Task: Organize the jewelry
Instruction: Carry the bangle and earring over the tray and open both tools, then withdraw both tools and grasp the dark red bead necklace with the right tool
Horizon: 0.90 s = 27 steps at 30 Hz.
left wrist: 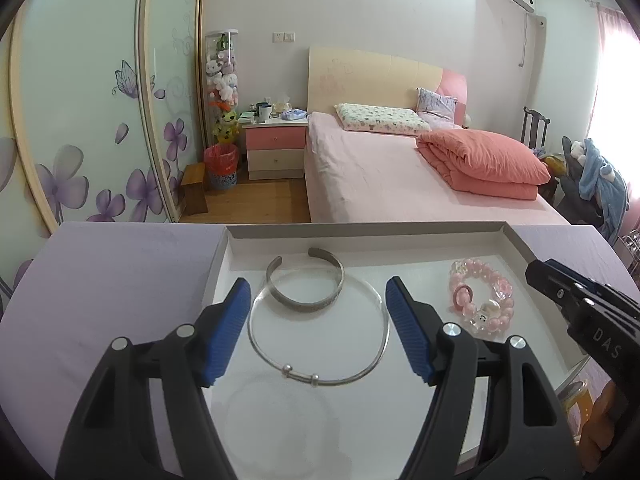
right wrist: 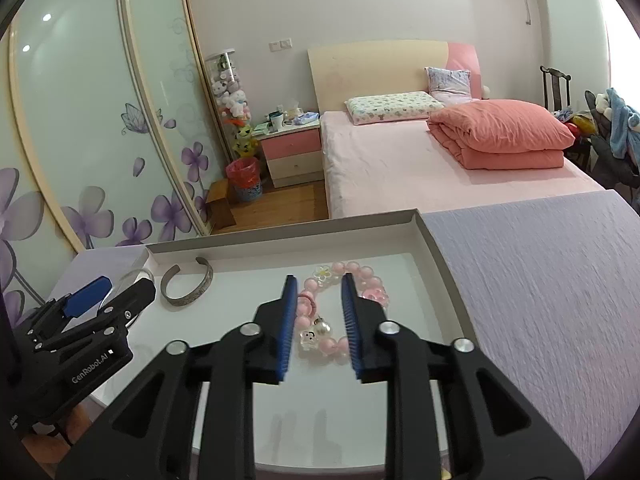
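Silver and pink already lie together inside the shallow white tray [left wrist: 516, 236] — three pieces, none of them outside it as far as either view shows. From the left wrist view, the thin silver neck ring [left wrist: 320, 336] sits at the tray's centre, the silver cuff bangle [left wrist: 306, 280] overlaps its far edge at about twelve o'clock, and the pink bead bracelet [left wrist: 484, 300] lies well apart at three o'clock, near the right wall.

The left gripper [left wrist: 316, 330] hangs over the neck ring with its blue pads spread wide on either side, touching nothing. The right gripper [right wrist: 318, 328] stands part open above the bead bracelet, its pads flanking the near beads and the little charm; I see no pad pressing on them, so nothing is held.

My judgement: gathering looks done or nearly so, and what may remain is tidying — separating the cuff from the ring it overlaps. Whether more jewelry waits out of view cannot be told.
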Each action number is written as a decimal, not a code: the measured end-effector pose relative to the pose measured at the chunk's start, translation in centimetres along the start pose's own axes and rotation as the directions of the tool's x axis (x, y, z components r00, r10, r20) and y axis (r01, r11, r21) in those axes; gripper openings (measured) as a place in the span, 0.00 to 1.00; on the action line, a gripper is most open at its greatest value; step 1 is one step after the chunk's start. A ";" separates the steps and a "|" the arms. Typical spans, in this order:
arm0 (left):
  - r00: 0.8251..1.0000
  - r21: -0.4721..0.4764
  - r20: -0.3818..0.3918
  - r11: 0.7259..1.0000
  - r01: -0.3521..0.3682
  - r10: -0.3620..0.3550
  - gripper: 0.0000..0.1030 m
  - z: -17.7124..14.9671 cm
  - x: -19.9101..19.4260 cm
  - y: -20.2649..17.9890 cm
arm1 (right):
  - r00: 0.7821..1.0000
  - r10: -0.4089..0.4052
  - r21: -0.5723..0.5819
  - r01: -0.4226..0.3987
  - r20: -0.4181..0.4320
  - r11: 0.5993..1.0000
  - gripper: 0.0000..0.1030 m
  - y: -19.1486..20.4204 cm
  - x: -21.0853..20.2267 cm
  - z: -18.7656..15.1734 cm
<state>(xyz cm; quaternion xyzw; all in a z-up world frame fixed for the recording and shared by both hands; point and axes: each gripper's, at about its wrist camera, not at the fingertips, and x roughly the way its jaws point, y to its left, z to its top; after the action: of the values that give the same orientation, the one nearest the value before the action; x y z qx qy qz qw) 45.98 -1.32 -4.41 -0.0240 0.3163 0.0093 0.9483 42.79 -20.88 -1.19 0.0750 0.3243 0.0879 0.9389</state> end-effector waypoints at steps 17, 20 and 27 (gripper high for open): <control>0.999 -0.015 0.033 1.000 -0.018 0.018 0.67 0.1 -1.8 1.3 | 1.000 -0.003 -0.006 0.003 0.010 1.000 0.25 -0.2 -0.9 0.0; 0.999 -0.021 0.040 0.999 -0.036 0.036 0.67 -0.2 -2.7 2.2 | 1.000 -0.004 -0.013 0.004 0.013 1.000 0.25 -0.3 -1.5 -0.3; 0.996 -0.038 0.053 0.997 -0.065 0.067 0.70 -1.6 -5.9 4.4 | 1.000 -0.011 -0.030 0.012 0.022 0.999 0.27 -0.9 -4.2 -1.5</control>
<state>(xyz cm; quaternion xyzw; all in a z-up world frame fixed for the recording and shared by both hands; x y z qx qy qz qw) 40.18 3.01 -2.35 -0.0304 0.2907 0.0472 0.9552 38.73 -22.51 -0.07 0.0602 0.3133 0.0865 0.9438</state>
